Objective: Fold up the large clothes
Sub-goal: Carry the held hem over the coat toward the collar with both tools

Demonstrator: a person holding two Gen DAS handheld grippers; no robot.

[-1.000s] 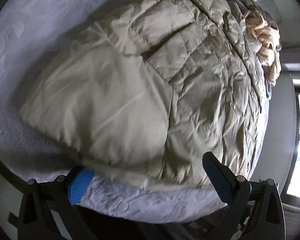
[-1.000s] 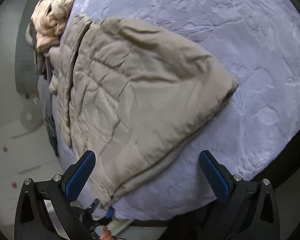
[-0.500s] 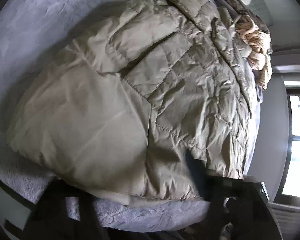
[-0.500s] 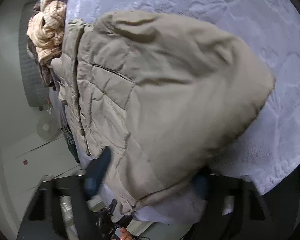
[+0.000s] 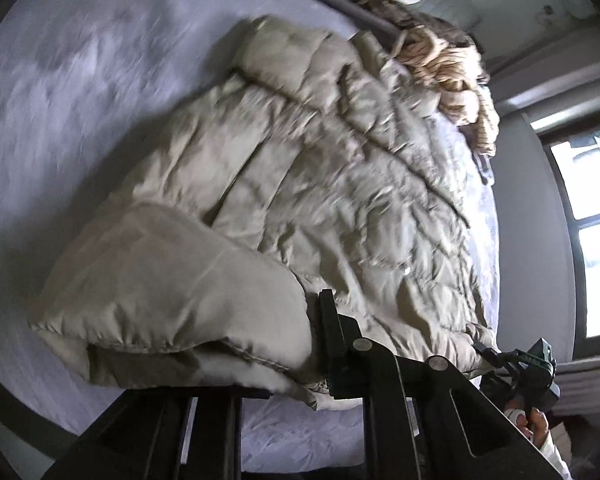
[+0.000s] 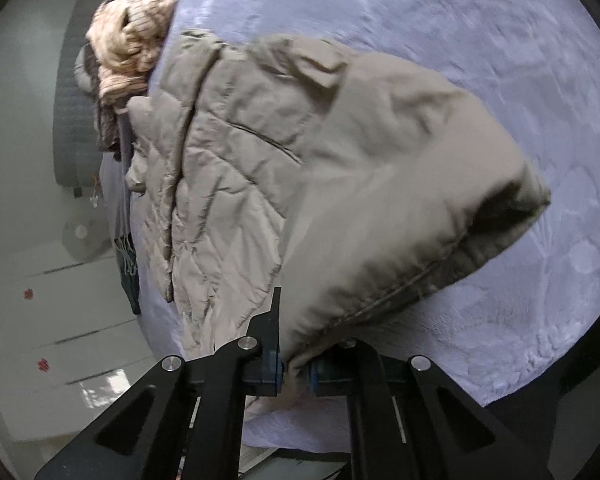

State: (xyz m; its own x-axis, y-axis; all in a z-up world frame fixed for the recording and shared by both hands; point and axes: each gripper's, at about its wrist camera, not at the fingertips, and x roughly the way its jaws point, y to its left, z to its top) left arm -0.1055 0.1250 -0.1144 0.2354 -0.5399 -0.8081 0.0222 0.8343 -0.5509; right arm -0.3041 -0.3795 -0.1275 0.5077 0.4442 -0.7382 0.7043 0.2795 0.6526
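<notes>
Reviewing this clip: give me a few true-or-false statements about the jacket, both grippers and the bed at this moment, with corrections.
1. The right gripper is shut on the hem of the beige jacket. True.
2. The jacket lies on a bare wooden floor. False: it lies on a lavender bedspread.
3. A knitted cream garment sits beyond the jacket's far end. True.
4. The left gripper hangs well away from the jacket. False: it is at the jacket's near edge, with fabric bunched against its finger.

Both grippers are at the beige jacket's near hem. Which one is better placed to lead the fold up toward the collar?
Right, tentatively: the right gripper visibly pinches the jacket hem. The left gripper is half hidden under fabric.
</notes>
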